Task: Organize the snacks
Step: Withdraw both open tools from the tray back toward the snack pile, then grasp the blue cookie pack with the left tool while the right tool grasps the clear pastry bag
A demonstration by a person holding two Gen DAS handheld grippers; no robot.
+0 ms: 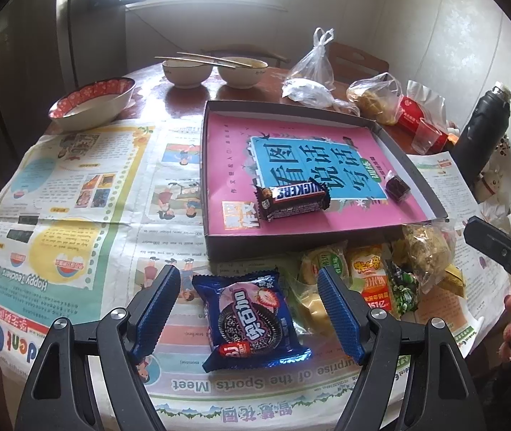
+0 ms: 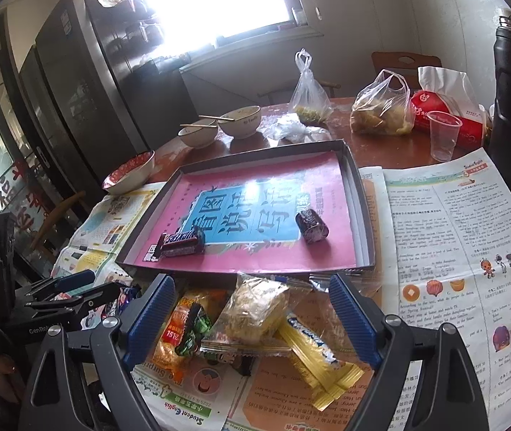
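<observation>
The left gripper [image 1: 252, 309] is spread around one blue Oreo pack [image 1: 252, 319] on the newspaper [image 1: 76, 215]. Two snacks lie in the box [image 1: 216, 244]: a Snickers bar [image 1: 293, 197] and a dark candy [image 1: 397, 186]. The right gripper [image 2: 255, 319] gapes over one clear-wrapped cake [image 2: 255, 309].

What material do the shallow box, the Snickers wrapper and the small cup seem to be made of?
Shallow box: likely cardboard, matte grey, with thin folded walls. Snickers wrapper: probably plastic film, glossy, with crimped ends and highlights. Small cup: clear thin plastic, since the table shows through it.
</observation>
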